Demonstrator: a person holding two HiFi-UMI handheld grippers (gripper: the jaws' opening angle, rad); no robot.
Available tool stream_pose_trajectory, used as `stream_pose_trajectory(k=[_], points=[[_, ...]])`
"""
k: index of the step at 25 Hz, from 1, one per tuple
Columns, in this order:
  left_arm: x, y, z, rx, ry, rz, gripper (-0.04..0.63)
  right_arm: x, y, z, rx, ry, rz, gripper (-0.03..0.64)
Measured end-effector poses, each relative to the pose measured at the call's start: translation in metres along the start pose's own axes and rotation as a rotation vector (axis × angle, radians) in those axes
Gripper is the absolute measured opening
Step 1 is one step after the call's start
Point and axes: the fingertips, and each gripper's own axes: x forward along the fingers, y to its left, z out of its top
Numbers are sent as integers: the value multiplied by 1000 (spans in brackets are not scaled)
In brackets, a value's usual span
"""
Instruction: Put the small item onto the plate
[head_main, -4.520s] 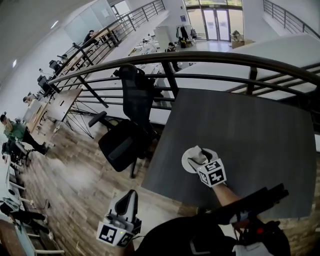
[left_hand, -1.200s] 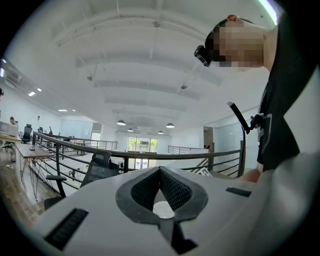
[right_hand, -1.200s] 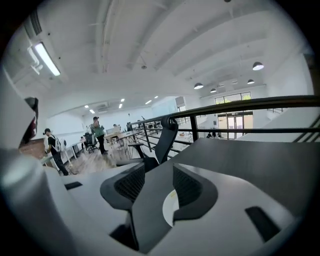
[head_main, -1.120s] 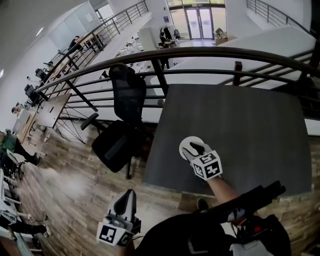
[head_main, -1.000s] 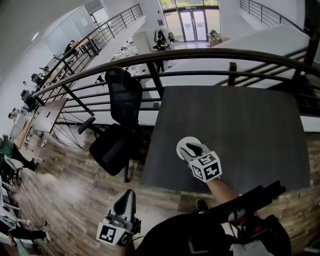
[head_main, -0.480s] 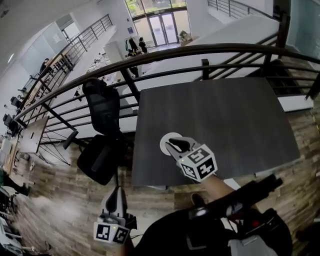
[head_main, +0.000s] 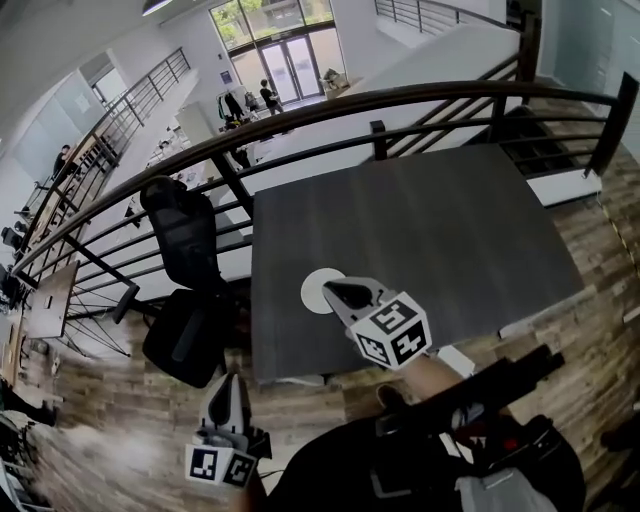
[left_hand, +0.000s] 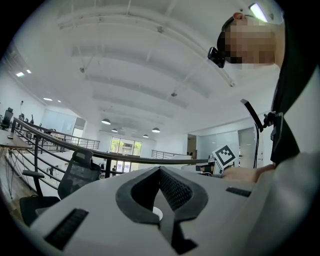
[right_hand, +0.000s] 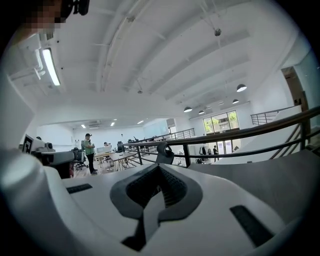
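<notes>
A white plate (head_main: 316, 291) lies near the front left corner of the dark grey table (head_main: 440, 230). My right gripper (head_main: 331, 288) hangs above the plate's right edge, pointing roughly level toward the railing. Its jaws have just been closing and now meet with nothing between them (right_hand: 159, 168). The bare part of the plate looks plain white; I cannot make out a small item on it, and the gripper's tip hides its right side. My left gripper (head_main: 228, 381) is held off the table, low at the left over the wooden floor, its jaws together and empty (left_hand: 160, 170).
A black office chair (head_main: 185, 280) stands at the table's left side. A dark metal railing (head_main: 400, 105) runs behind the table, with a drop to a lower floor beyond. The person's body and a black strap (head_main: 480, 385) fill the bottom of the head view.
The right gripper has lifted off the plate and drawn back a little, so more of the white plate shows. The head view has swung. The left gripper stays low at the left.
</notes>
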Motion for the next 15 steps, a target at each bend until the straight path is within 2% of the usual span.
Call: stream_pose_trajectory(k=[8,15], points=[[9,-5,7,10,-27,-39,5,-19,4,9,-20,-29,-38,2],[10,-13,-2,15,-22,-84,5,-37,3,-5,-19,-22,-77,2]])
